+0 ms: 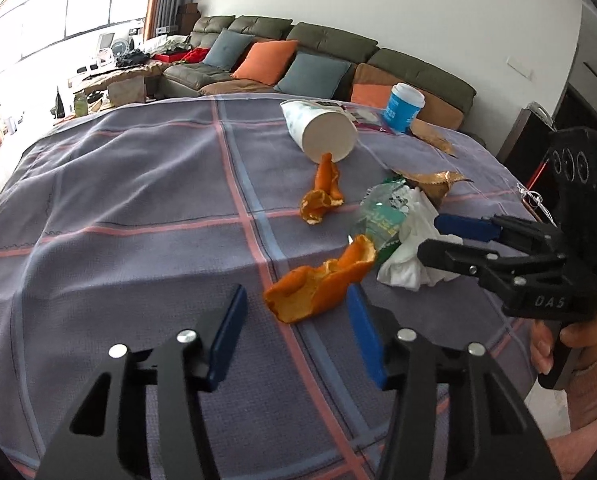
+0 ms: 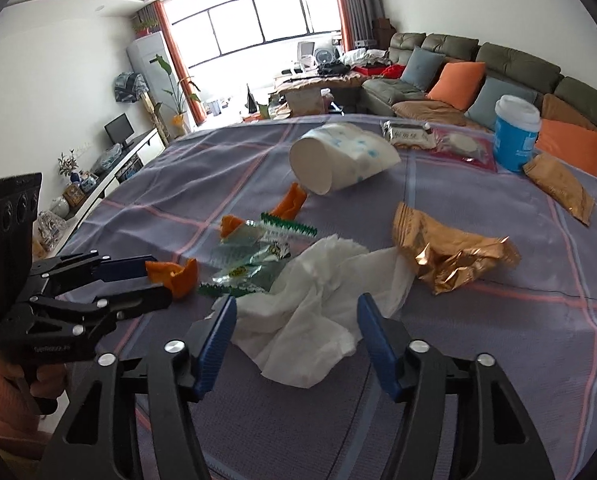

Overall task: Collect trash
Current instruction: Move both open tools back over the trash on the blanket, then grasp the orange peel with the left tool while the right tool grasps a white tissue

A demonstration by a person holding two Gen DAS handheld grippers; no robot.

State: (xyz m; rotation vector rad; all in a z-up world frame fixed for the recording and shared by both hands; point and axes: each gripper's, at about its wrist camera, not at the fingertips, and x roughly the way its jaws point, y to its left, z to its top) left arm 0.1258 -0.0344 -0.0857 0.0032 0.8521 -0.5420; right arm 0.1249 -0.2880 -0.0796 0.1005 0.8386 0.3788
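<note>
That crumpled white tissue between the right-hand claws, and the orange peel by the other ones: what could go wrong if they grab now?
1. The white tissue overlaps the green wrapper, so the open right gripper might drag both.
2. The near orange peel lies off-centre against one finger of the open left gripper; closing may push it aside.
3. The two grippers are close and could collide.

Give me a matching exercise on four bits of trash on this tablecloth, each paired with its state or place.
Things:
1. white paper cup
2. blue cup
3. white tissue
4. gold wrapper

States:
A. standing upright with a white lid on
B. crumpled, right in front of the right hand-held gripper
C. lying on its side
D. shiny and creased, beside the tissue

Pairs: 1-C, 2-A, 3-B, 4-D
</note>
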